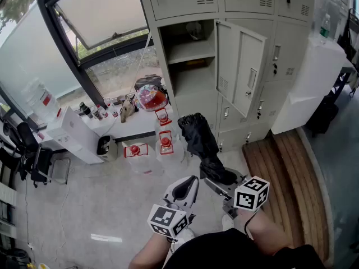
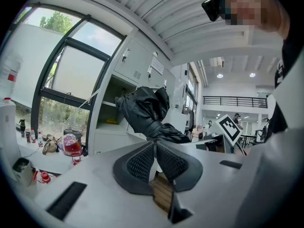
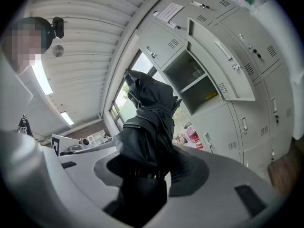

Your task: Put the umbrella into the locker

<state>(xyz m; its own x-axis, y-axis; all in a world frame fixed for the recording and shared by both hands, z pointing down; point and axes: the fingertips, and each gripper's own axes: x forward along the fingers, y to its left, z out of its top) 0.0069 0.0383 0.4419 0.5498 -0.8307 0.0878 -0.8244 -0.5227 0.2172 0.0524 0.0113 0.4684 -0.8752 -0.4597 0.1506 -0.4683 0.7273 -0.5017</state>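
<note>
Clamping the folded black umbrella point(image 1: 199, 136) at its lower end, the right tool point(image 3: 148, 169) holds it before the open locker point(image 1: 188, 102). The left tool point(image 2: 155, 148), jaws together, carries nothing. Probably light, with loose, slippery fabric, so grip the firm bundle.

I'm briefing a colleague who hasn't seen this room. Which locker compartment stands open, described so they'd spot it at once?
Find the bank of pale grey lockers right of the big window. In the column nearest the window, below the top row, is the open compartment, with a shelf inside. Only its door swings out to the right; its neighbours are shut.
</note>
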